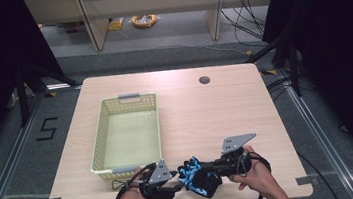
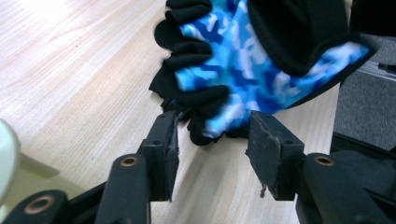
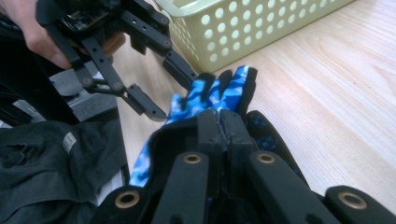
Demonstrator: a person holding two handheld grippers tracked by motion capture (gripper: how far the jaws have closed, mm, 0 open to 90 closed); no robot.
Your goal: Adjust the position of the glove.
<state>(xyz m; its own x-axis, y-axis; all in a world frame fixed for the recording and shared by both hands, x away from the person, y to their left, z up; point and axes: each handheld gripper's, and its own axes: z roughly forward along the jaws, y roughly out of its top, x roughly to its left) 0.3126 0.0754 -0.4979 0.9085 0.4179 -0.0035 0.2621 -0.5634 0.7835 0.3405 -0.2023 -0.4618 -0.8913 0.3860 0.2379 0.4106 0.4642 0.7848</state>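
Note:
A blue camouflage glove (image 1: 198, 177) with black trim lies near the table's front edge, between my two grippers. My right gripper (image 1: 213, 167) is shut on the glove's black cuff end; in the right gripper view its jaws (image 3: 219, 128) meet on the fabric, and the glove's fingers (image 3: 217, 93) point away from them. My left gripper (image 1: 177, 181) stands open at the fingertip end. In the left gripper view the glove (image 2: 243, 70) hangs ahead and its black fingertips reach into the gap of the left gripper (image 2: 212, 140), without either pad pressing on them.
A pale yellow perforated basket (image 1: 99, 138) stands on the wooden table (image 1: 216, 110), just beyond the left gripper, with nothing inside. A round cable hole (image 1: 204, 80) sits at the table's far right. The table's front edge runs close under both hands.

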